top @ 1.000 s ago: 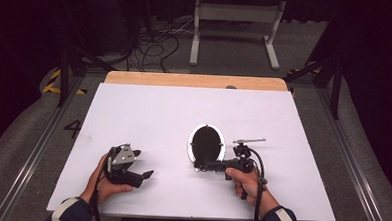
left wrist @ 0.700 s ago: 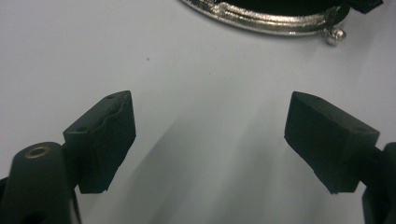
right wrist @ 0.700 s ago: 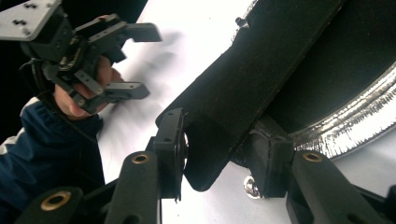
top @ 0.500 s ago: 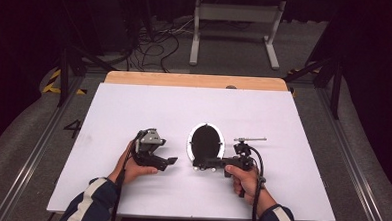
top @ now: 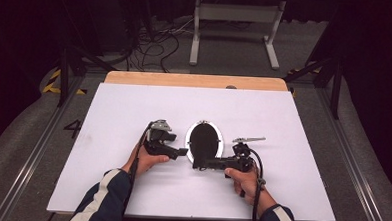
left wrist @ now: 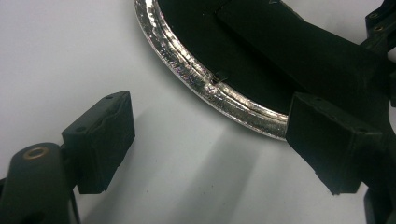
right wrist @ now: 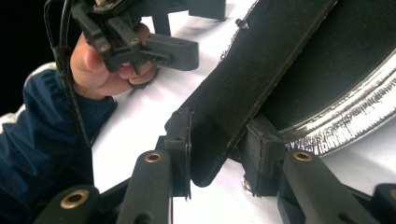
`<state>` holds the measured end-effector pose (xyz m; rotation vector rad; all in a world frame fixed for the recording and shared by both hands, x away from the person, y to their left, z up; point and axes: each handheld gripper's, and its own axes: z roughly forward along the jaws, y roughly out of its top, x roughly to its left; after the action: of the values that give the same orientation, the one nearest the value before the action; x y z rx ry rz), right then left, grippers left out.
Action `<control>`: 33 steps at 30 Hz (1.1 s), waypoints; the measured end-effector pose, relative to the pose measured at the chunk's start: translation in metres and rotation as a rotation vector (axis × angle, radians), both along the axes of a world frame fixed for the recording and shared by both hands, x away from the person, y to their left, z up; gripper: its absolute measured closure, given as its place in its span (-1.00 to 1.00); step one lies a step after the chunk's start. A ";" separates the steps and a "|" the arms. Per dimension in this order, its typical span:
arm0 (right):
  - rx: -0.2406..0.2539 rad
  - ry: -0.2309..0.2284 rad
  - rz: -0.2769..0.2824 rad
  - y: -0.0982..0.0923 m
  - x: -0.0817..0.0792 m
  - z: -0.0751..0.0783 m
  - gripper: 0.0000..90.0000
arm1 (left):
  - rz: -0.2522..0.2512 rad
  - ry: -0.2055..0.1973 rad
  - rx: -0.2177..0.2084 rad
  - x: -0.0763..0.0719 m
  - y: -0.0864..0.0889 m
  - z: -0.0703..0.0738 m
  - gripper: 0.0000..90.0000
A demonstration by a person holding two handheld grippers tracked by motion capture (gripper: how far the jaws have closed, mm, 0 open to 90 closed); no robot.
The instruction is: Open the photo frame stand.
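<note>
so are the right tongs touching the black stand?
Touching. Right gripper view: right tongs, jaws just closing, have both pads against the black stand edges, no gap.

bright white table (top: 134, 113) under overhead light, dark surroundings (gripper views slightly soft).

The left tongs (top: 182, 151) are held level in the left hand (top: 146, 161), jaws wide apart with nothing between them, just left of the oval mirror (top: 204, 139). The right tongs (top: 197, 164) are held level in the right hand (top: 242, 178) at the mirror's near edge; their jaws have just been closing, a black strap (right wrist: 243, 88) between them.
</note>
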<state>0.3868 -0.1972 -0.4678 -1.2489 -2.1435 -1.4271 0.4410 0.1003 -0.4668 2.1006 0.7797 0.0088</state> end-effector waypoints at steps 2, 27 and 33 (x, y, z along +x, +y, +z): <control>-0.005 -0.006 0.004 0.000 0.000 0.000 0.48 | -0.010 0.004 0.000 0.000 -0.002 0.000 -0.63; -0.108 -0.250 0.095 0.005 -0.015 0.008 0.49 | -0.094 0.035 -0.140 0.000 -0.011 0.003 -0.52; -0.111 -0.251 0.101 0.005 -0.015 0.008 0.49 | -0.098 0.050 -0.161 0.001 -0.008 0.003 -0.45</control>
<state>0.3717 -0.1926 -0.4595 -1.0262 -2.4432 -1.5095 0.4419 0.0922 -0.4638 1.9895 0.6827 -0.1552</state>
